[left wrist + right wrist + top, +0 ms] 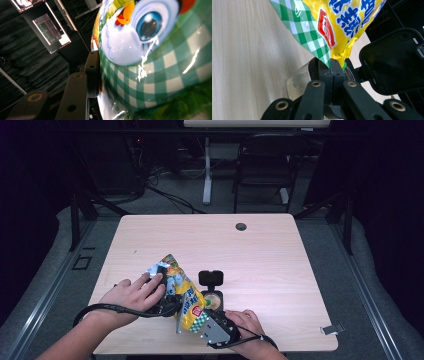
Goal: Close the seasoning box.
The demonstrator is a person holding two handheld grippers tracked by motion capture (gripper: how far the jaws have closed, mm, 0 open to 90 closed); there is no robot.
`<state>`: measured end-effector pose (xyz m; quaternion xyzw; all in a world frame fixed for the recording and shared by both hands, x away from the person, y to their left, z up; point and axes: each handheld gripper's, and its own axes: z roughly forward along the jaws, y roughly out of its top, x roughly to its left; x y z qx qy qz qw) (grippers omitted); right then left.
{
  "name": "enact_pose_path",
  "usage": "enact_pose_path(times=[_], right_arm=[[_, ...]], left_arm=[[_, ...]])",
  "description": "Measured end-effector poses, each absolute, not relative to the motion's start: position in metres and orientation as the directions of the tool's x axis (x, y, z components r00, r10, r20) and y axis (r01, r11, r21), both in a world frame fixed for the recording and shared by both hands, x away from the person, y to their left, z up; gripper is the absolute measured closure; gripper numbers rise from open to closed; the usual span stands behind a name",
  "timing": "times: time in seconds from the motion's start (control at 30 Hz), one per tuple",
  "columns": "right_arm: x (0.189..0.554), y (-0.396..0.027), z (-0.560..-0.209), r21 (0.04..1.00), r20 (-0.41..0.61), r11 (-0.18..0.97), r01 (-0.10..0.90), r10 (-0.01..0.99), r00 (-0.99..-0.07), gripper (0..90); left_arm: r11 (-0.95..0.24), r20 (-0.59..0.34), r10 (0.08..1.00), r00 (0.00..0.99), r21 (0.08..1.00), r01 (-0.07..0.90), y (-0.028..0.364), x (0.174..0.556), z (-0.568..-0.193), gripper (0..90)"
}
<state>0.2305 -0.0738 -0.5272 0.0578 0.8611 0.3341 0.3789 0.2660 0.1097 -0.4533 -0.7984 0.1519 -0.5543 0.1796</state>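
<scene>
A yellow snack bag (186,295) with green checks and a cartoon face hangs tilted over the table's near edge, held from both ends. My left gripper (164,279) is shut on its upper part; in the left gripper view one black finger (92,72) presses flat against the bag (155,65). My right gripper (205,320) is shut on the bag's lower corner, and in the right gripper view the jaws (331,68) meet on the checked corner (322,47). Just beyond that corner stands a clear jar (214,300) with pale grains (295,85), its black flip lid (210,278) open.
The light wooden table (260,255) has a round cable hole (241,226) near its far edge. A small metal clip (332,329) lies at the near right corner. A dark chair (265,165) and a desk leg (206,170) stand behind the table.
</scene>
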Motion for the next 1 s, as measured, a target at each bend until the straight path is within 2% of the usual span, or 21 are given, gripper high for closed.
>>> enact_pose_path(times=[1.0], right_arm=[[0.2297,-0.0746,-0.5287,0.630,-0.612,0.761,-0.154,0.365,-0.702,90.0]], left_arm=[[-0.882,0.825,-0.457,0.331,-0.468,-0.052,0.1065,0.2659,-0.4511,66.2]])
